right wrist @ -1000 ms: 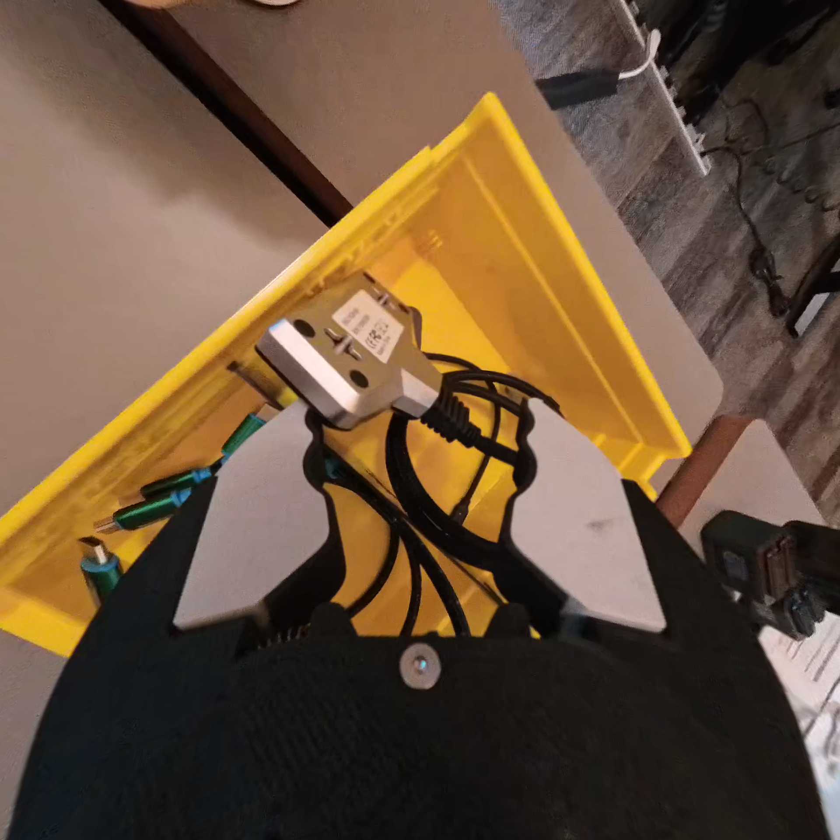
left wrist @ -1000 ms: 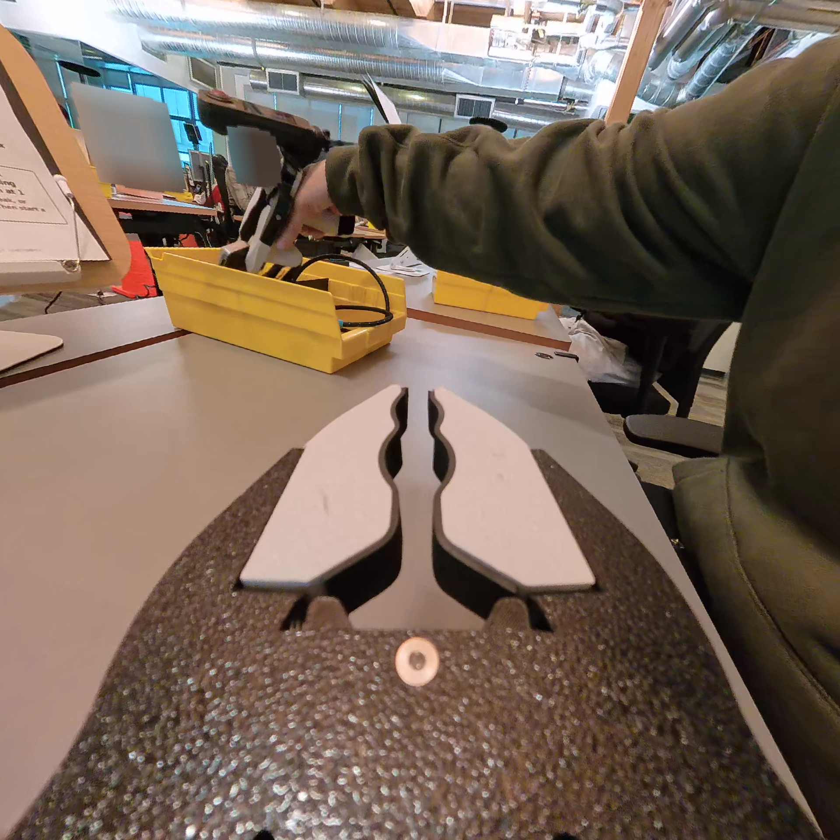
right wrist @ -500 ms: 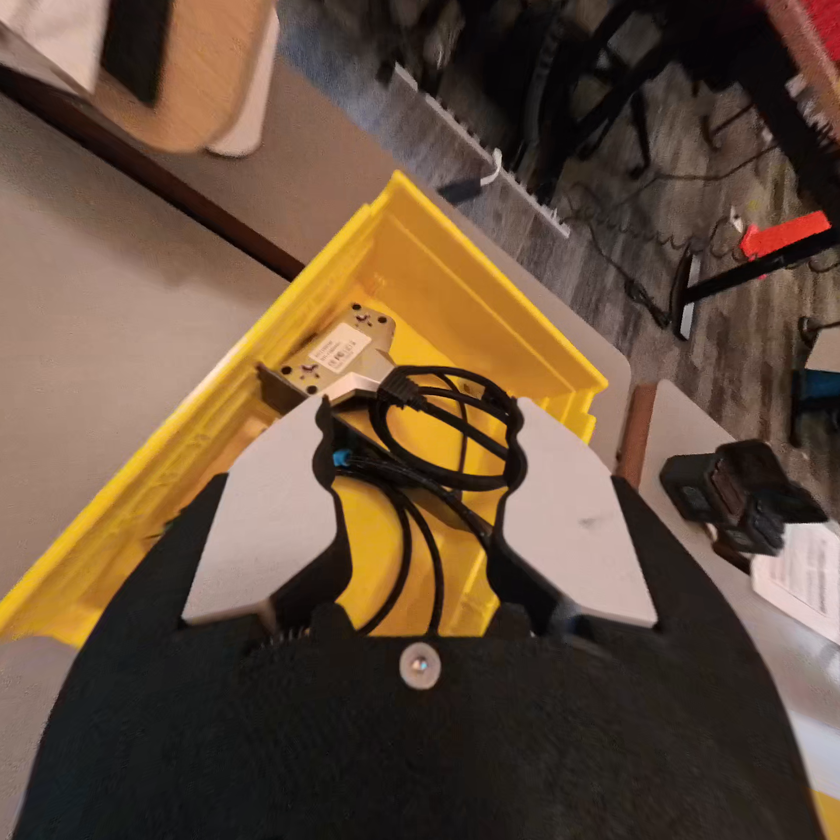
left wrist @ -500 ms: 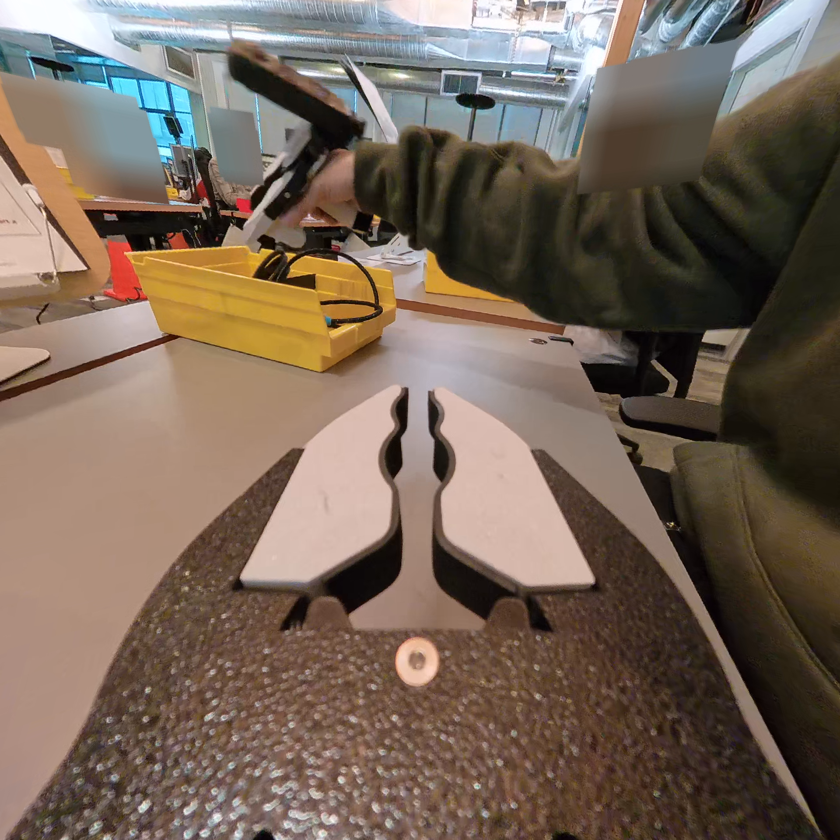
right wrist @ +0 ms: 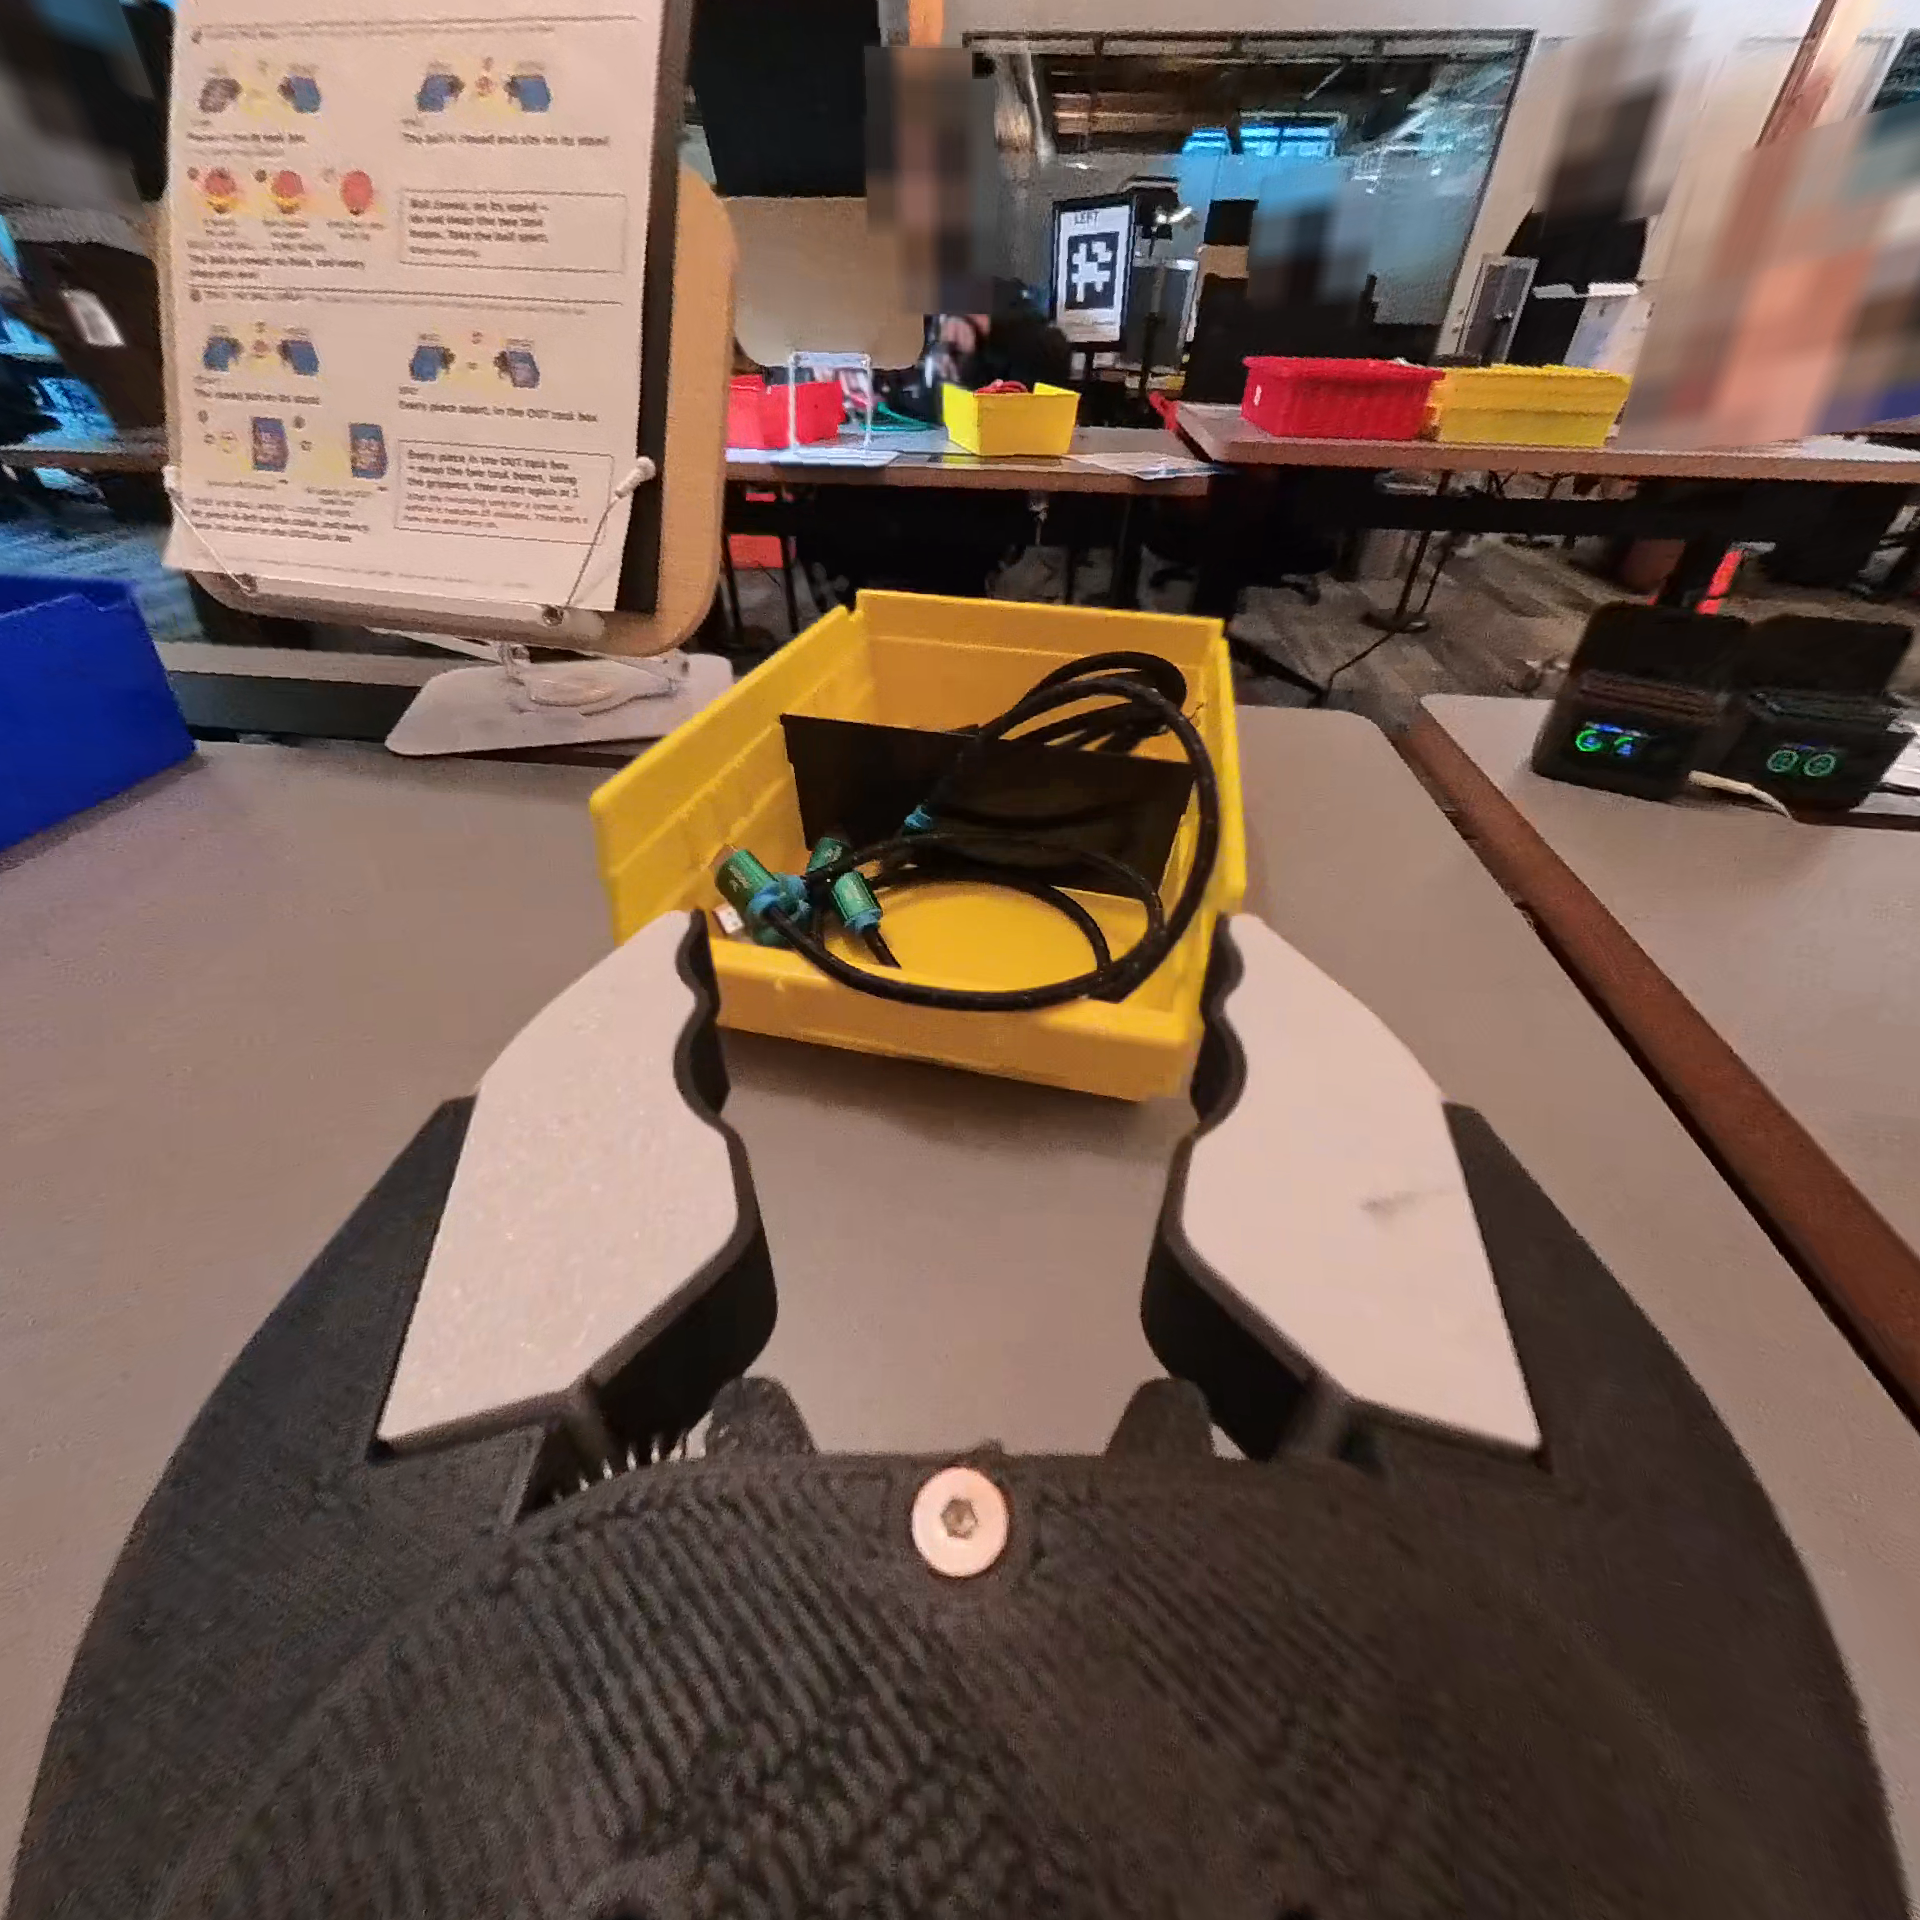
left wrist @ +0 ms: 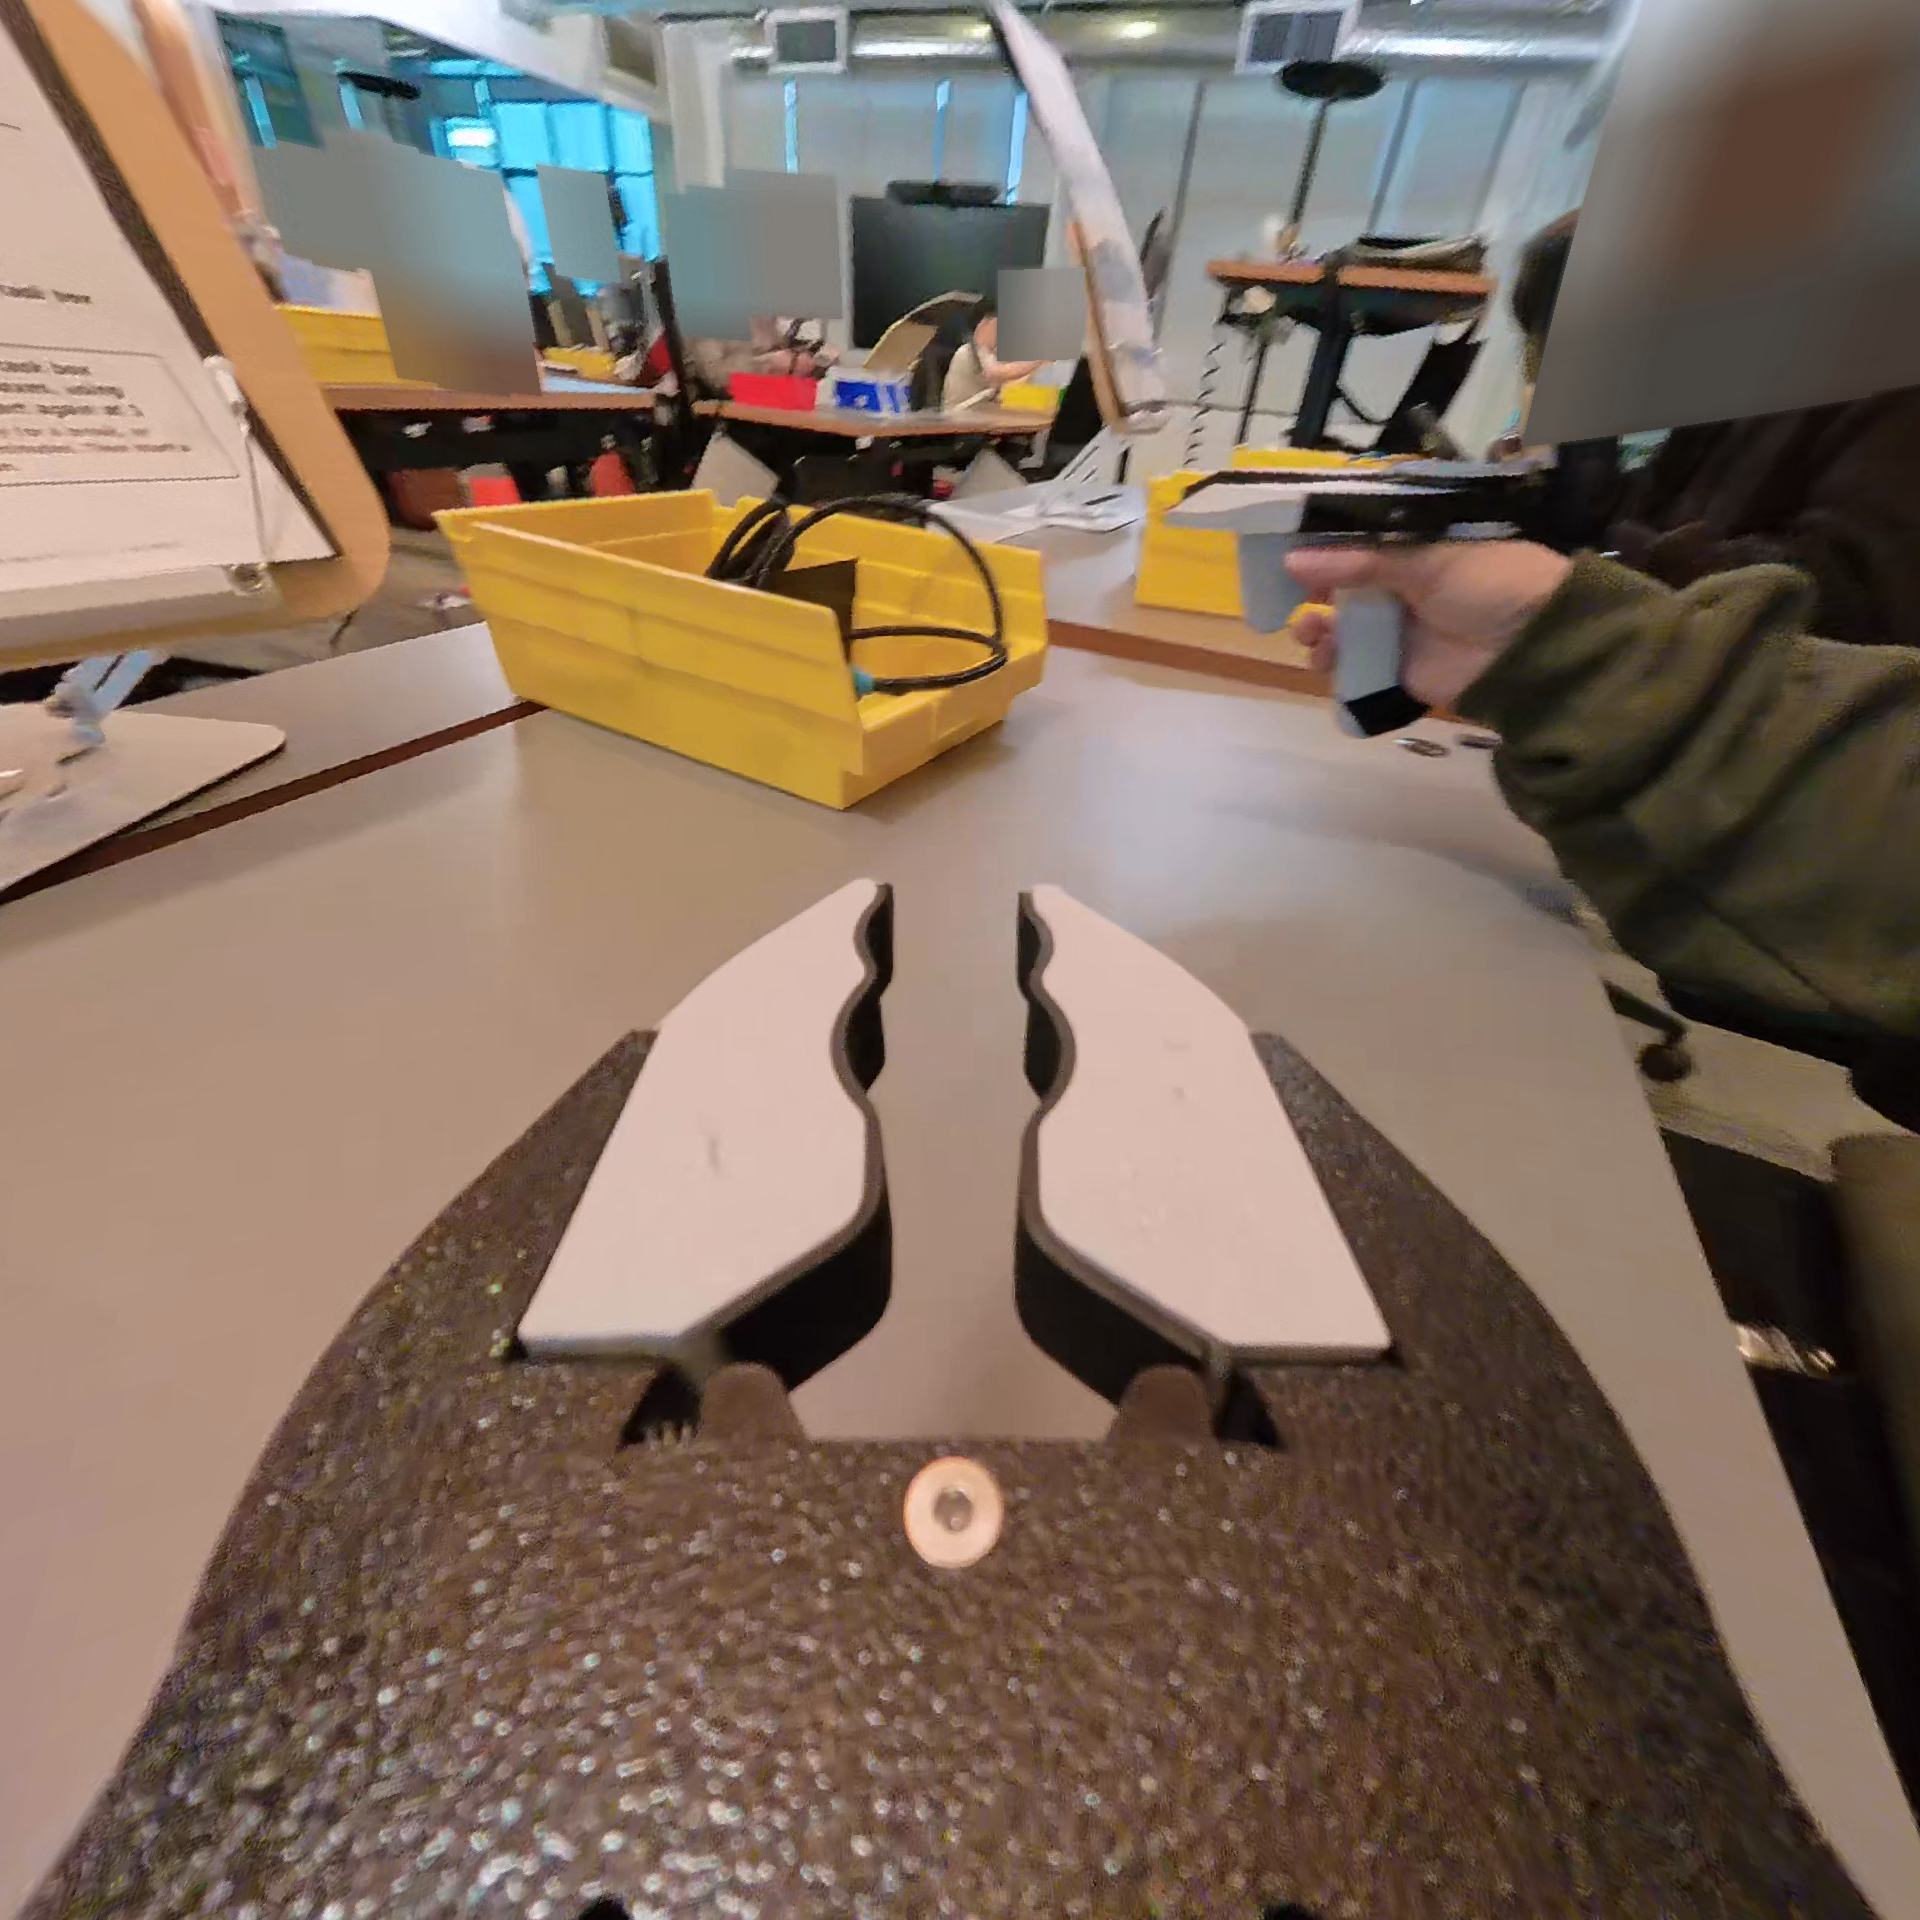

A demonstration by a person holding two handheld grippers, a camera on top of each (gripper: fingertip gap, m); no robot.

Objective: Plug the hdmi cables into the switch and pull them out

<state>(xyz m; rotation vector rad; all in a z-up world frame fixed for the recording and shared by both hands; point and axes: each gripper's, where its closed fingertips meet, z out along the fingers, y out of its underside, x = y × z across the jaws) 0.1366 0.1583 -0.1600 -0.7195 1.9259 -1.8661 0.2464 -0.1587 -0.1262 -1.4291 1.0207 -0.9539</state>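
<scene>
A yellow bin point(right wrist: 665, 790) stands on the grey table and holds coiled black HDMI cables point(right wrist: 1039, 987) with green plugs point(right wrist: 847, 899) in front of a black divider point(right wrist: 883, 758). The switch is hidden. My right gripper point(right wrist: 961, 935) is open wide and empty, level with the table, just short of the bin's near wall. In the left wrist view the bin point(left wrist: 675, 665) and cables point(left wrist: 935, 582) sit ahead, and the right gripper point(left wrist: 1195, 509) shows side-on in a hand at the right. My left gripper point(left wrist: 956, 904) is low over bare table, slightly open and empty.
A clipboard stand with an instruction sheet point(right wrist: 416, 291) stands behind the bin on the left. A blue bin point(right wrist: 73, 686) is at far left. Black charger boxes point(right wrist: 1714, 717) sit on the adjoining table past a brown seam point(right wrist: 1662, 1039). A second yellow bin point(left wrist: 1184, 561) and a green sleeve point(left wrist: 1714, 748) are at right.
My right gripper has drawn back from above the bin and levelled out, still empty. My left gripper's jaws have parted a little, and its view has turned left.
</scene>
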